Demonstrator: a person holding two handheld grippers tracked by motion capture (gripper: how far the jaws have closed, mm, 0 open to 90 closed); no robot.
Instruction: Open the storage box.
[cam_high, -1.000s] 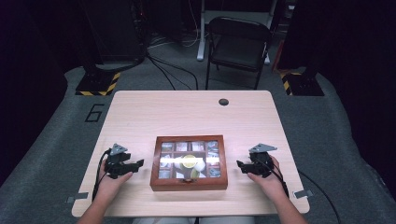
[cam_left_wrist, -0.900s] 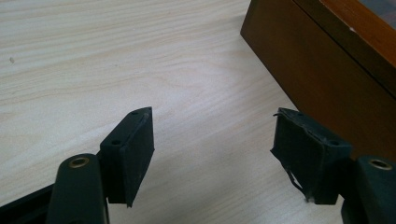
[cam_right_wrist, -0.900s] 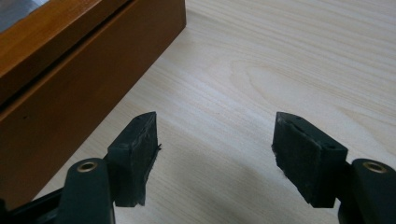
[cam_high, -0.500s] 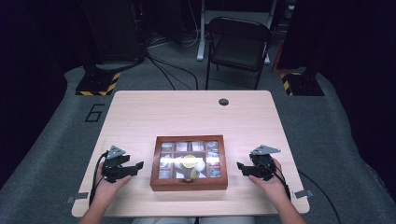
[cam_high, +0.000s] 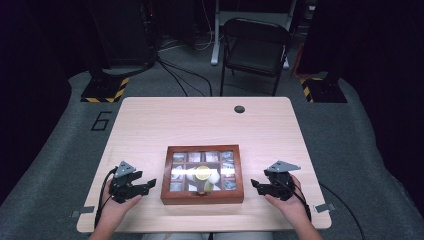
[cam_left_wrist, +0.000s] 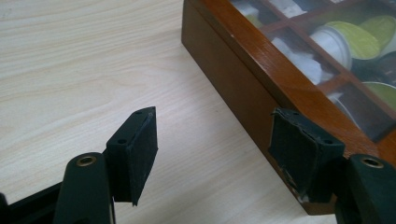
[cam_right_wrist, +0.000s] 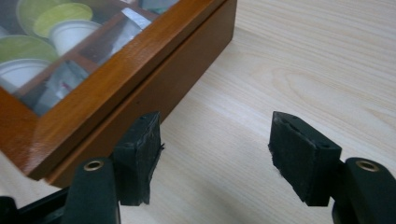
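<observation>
The wooden box (cam_high: 202, 174) with a glass lid sits near the front edge of the table (cam_high: 200, 120), midway between its side edges. The left gripper (cam_high: 146, 186) hovers just off the box's left wall, the right gripper (cam_high: 255, 185) just off its right wall. Both pairs of jaws have just been closing yet stand apart, bare table between them. Glare on the lid hides much; the contents look like capsules and sachets.

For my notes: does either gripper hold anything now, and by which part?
Nothing is held. The left gripper and right gripper stand open beside the wooden box.
</observation>
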